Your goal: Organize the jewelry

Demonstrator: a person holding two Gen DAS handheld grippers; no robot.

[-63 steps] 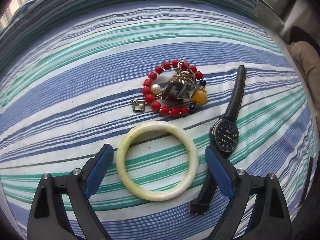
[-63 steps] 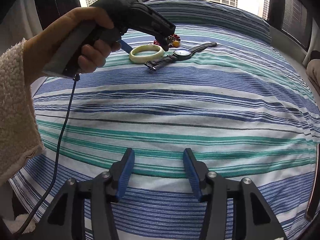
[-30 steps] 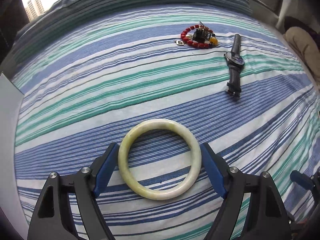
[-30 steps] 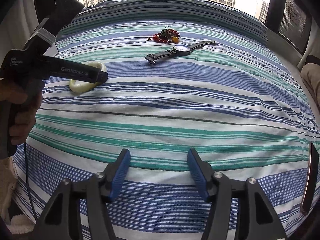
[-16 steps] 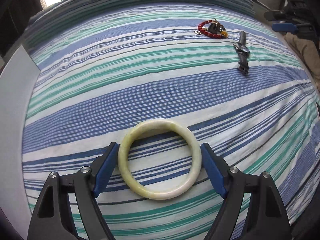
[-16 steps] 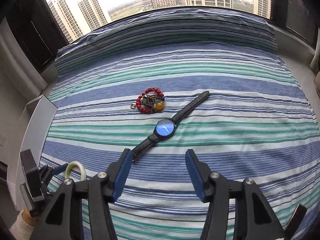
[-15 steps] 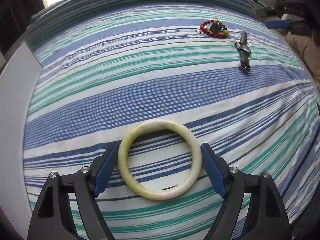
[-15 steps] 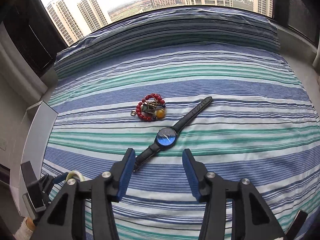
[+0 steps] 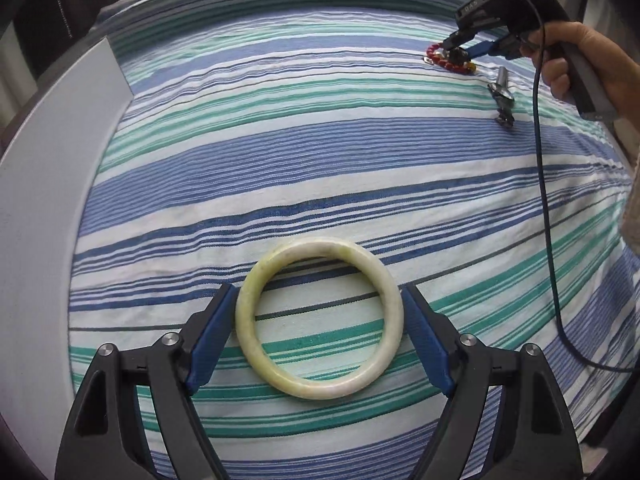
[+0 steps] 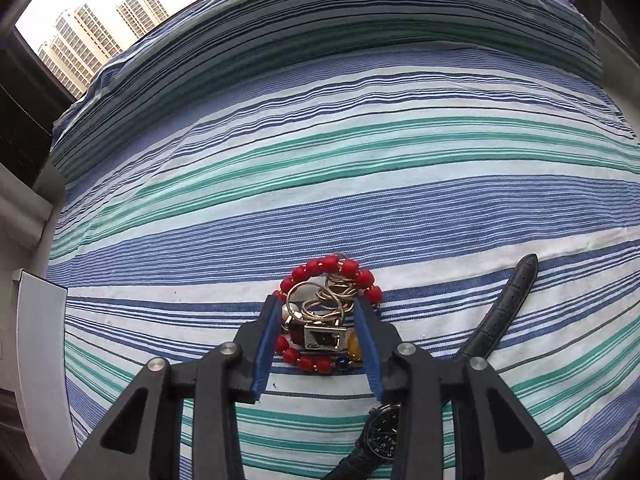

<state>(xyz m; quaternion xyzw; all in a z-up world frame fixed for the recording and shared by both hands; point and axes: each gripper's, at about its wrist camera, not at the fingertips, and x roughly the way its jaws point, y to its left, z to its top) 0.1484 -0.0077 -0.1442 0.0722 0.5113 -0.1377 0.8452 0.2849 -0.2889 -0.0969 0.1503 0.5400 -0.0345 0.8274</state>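
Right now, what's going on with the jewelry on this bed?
A person holds a tool in each hand over a striped bedspread. The left tool is clamped across a pale jade bangle. The right tool is down over a pile of jewelry: a red bead bracelet with gold chains and a metal piece. Its jaws have just been closing around the pile, though a firm grip is not clear. A black wristwatch lies untouched beside it.

Black gripper [image 9: 318, 322] frames, blue pads [image 9: 210, 342]; silver screws
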